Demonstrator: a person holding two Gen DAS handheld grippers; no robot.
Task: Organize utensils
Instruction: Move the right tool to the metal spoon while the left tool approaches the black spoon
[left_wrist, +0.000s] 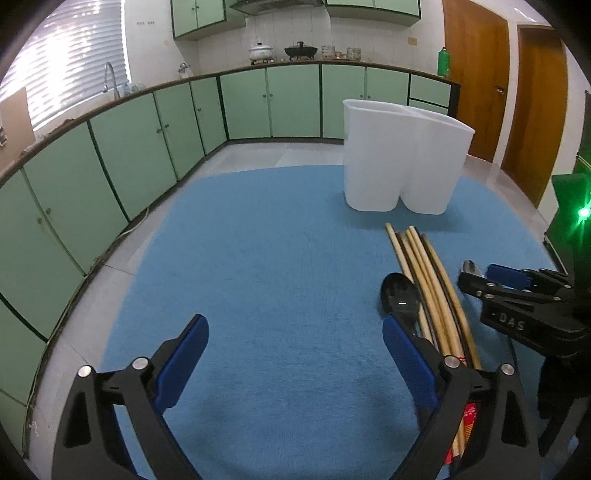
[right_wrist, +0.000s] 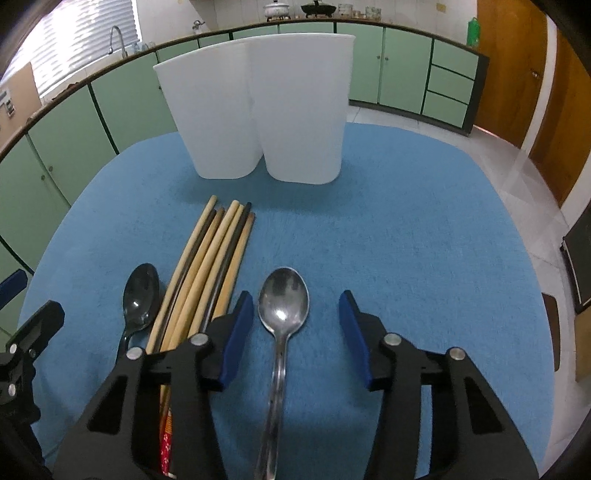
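A silver spoon (right_wrist: 283, 302) lies on the blue tablecloth (right_wrist: 406, 240), bowl toward the white two-compartment holder (right_wrist: 258, 103). My right gripper (right_wrist: 297, 295) straddles the spoon, blue pads (right_wrist: 236, 332) on either side with gaps, not touching it. To the left lie a bundle of several wooden chopsticks (right_wrist: 210, 258) and a black spoon (right_wrist: 141, 295). My left gripper (left_wrist: 295, 325) stands open over bare cloth, its right finger beside the black spoon (left_wrist: 399, 295) and chopsticks (left_wrist: 424, 266). The holder (left_wrist: 402, 158) stands behind them. The right gripper (left_wrist: 480, 277) shows at the right, over the silver spoon's tip (left_wrist: 471, 266).
The round table's edge (left_wrist: 122, 266) curves close on the left, with tiled floor beyond. Green cabinets (left_wrist: 147, 147) line the back and left wall; wooden doors (right_wrist: 509, 74) are at the right. A dark device with a green light (left_wrist: 583, 212) stands at the right.
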